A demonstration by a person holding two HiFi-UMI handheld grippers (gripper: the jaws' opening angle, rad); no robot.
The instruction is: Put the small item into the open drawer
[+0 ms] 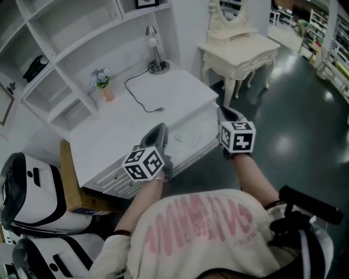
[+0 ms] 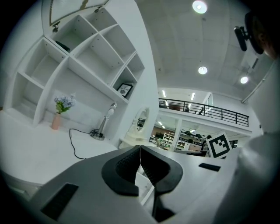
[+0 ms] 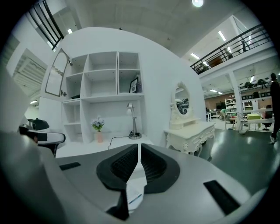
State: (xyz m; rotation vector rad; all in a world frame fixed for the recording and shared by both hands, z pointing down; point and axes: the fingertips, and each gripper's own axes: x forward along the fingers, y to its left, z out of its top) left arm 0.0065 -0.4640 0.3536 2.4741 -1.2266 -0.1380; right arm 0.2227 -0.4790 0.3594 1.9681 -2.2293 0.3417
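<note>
left gripper (image 1: 160,131), right gripper (image 1: 226,113) clenched empty, small item (image 1: 188,136) in open drawer (image 1: 207,129) (between them)

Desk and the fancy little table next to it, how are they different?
The desk is plain white with straight edges; the dressing table is cream with curly carved legs. The desk carries a lamp and a flower vase; the dressing table carries an oval mirror. Both are pale and stand side by side.

Pink shirt print (image 1: 203,219), unreadable
</note>
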